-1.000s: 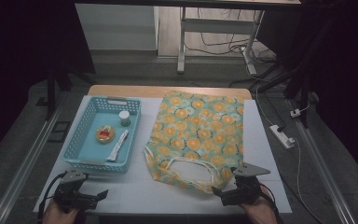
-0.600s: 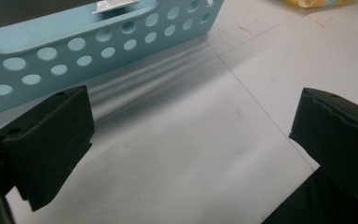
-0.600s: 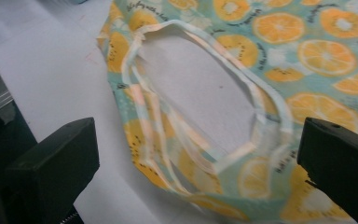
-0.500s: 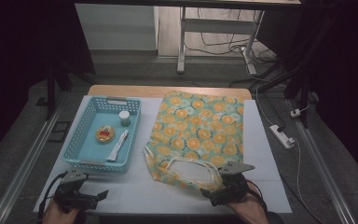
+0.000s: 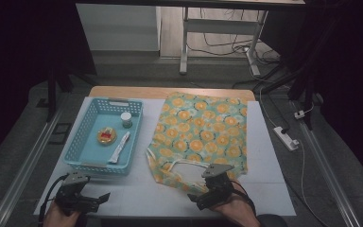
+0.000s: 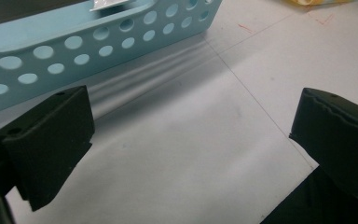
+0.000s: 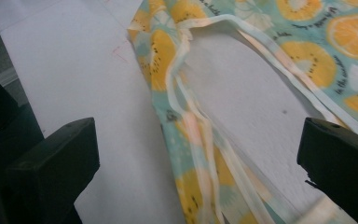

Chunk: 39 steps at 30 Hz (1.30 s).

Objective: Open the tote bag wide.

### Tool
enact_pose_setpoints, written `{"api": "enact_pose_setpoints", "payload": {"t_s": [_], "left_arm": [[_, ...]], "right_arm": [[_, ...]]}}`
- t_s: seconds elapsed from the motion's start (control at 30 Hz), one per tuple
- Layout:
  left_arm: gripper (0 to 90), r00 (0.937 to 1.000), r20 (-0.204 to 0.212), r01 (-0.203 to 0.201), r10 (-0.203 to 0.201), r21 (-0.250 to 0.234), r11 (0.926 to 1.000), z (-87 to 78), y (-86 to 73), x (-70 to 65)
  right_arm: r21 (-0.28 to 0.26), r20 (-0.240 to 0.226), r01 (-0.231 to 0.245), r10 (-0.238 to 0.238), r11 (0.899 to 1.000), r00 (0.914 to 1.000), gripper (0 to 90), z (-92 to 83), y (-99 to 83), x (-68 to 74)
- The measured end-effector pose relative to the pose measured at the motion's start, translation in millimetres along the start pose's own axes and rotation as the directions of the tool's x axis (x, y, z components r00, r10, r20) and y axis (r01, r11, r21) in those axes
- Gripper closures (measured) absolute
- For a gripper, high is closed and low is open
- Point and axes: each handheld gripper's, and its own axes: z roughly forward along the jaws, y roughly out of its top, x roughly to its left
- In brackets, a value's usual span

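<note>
White desk (image 5: 274, 156) is carrying the fruit-print bag (image 5: 203, 137) lying flat; the right gripper (image 5: 194, 198), jaws apart, is nearing its handle (image 7: 200, 130), probably to lift it, while the left gripper (image 5: 105, 196), jaws apart, is idling beside the blue basket (image 5: 90, 166).

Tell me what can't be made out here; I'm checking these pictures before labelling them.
- Bag near edge, high view: partly hidden by the right gripper.
- Bag print wording, right gripper view: too blurred to read fully.
- Round item and small jar in the basket, high view: labels too small.
- Packet, left gripper view: cut off by the top edge.
</note>
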Motion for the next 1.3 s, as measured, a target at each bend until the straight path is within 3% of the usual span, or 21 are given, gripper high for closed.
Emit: {"api": "enact_pose_setpoints", "payload": {"t_s": [0.1,0.2,0.23,0.27,0.37,0.43,0.47,0.53,0.77,1.17,1.3], "left_arm": [[0.0,1.0,0.0,-0.003,0.003,0.001,1.0,0.0,0.0,-0.1],[0.0,1.0,0.0,-0.007,0.007,0.002,1.0,0.0,0.0,-0.4],[0.0,1.0,0.0,-0.007,0.007,0.002,1.0,0.0,0.0,-0.4],[0.0,1.0,0.0,-0.007,0.007,0.001,1.0,0.1,0.0,-0.4],[0.0,1.0,0.001,-0.006,0.006,0.002,1.0,0.2,0.1,-0.3],[0.0,1.0,0.001,-0.006,0.006,0.004,1.0,0.4,0.2,-0.3],[0.0,1.0,0.001,-0.006,0.006,0.003,1.0,0.4,0.2,-0.4],[0.0,1.0,0.001,-0.007,0.007,0.004,1.0,0.5,0.2,-0.4],[0.0,1.0,0.001,-0.007,0.007,0.004,1.0,0.4,0.1,-0.3],[0.0,1.0,0.002,-0.001,0.0,0.006,1.0,0.7,0.2,0.1],[0.0,1.0,0.005,0.004,-0.004,0.008,1.0,0.9,0.3,0.8]], "right_arm": [[0.015,-0.004,0.021,-0.021,1.0,0.9998,9.9,4.2,1.1,1.5],[0.013,-0.008,0.05,-0.05,0.999,0.9987,29.4,4.4,4.4,3.3],[0.013,-0.008,0.05,-0.05,0.999,0.9987,29.4,4.4,4.4,3.3],[0.021,-0.002,0.043,-0.043,0.999,0.9991,41.0,4.5,5.9,1.8],[0.041,-0.015,0.052,-0.051,0.998,0.9986,62.9,4.0,7.2,-1.8],[0.052,-0.023,0.047,-0.046,0.998,0.9987,74.9,3.5,7.5,-4.4],[0.052,-0.023,0.047,-0.046,0.998,0.9987,74.9,3.5,7.5,-4.4],[0.049,-0.04,0.041,-0.039,0.998,0.9985,88.5,1.1,8.0,-7.9],[0.019,-0.062,-0.005,0.006,1.0,0.9981,89.5,-6.9,15.6,-18.4],[-0.031,-0.048,-0.037,0.036,0.999,0.9982,89.6,-15.0,46.0,-58.0],[-0.046,-0.038,-0.067,0.065,0.997,0.9971,89.7,-12.9,53.0,-73.5]]}}
